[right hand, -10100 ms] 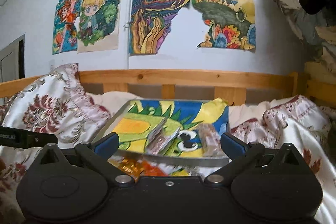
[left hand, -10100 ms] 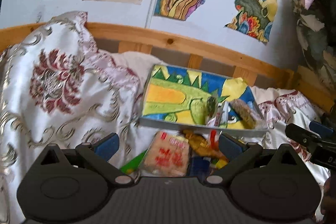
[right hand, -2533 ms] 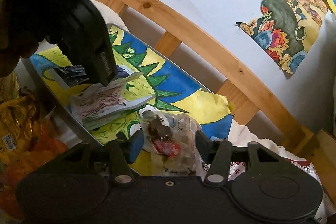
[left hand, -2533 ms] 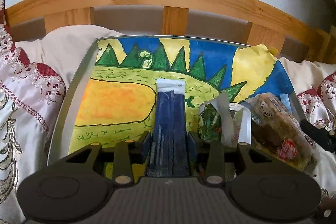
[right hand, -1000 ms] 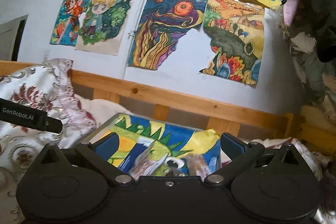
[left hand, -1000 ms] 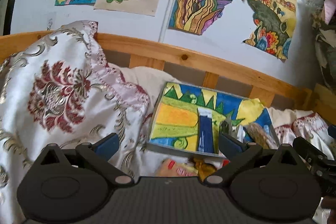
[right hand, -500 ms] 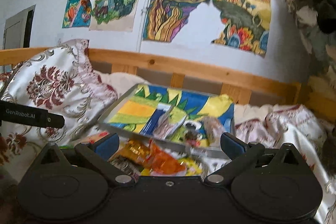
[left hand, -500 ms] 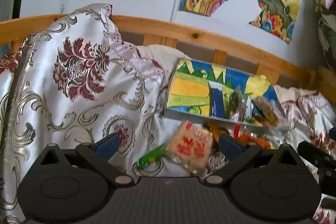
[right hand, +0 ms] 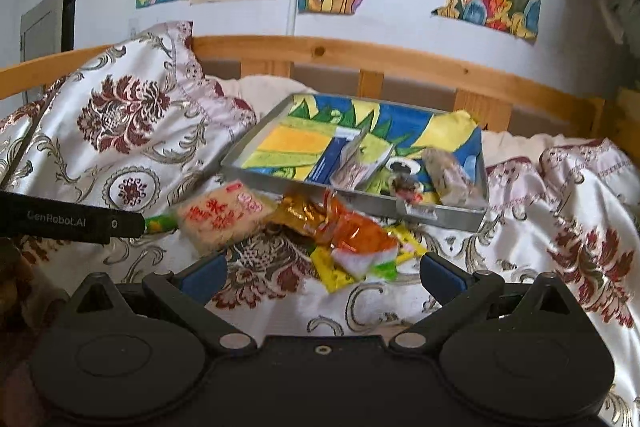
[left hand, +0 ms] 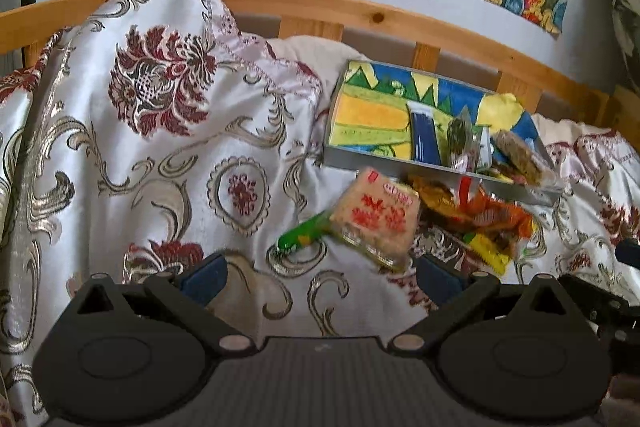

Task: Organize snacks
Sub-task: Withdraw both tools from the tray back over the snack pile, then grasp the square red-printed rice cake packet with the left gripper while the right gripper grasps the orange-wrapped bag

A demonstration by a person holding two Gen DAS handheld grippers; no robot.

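Left wrist view: my left gripper (left hand: 320, 273) hangs empty with its fingers wide apart over the satin bedspread (left hand: 168, 155). The flat cracker pack (left hand: 376, 217), crinkly clear film with red print, lies just ahead beside the grey tray (left hand: 400, 167). I'd take it by its short edges and pinch gently, since the film is slippery.

Right wrist view: my right gripper (right hand: 322, 271) is spread too, empty, above the orange foil packets (right hand: 352, 231). The tray's dinosaur-painted liner already holds a blue bar (right hand: 332, 157).
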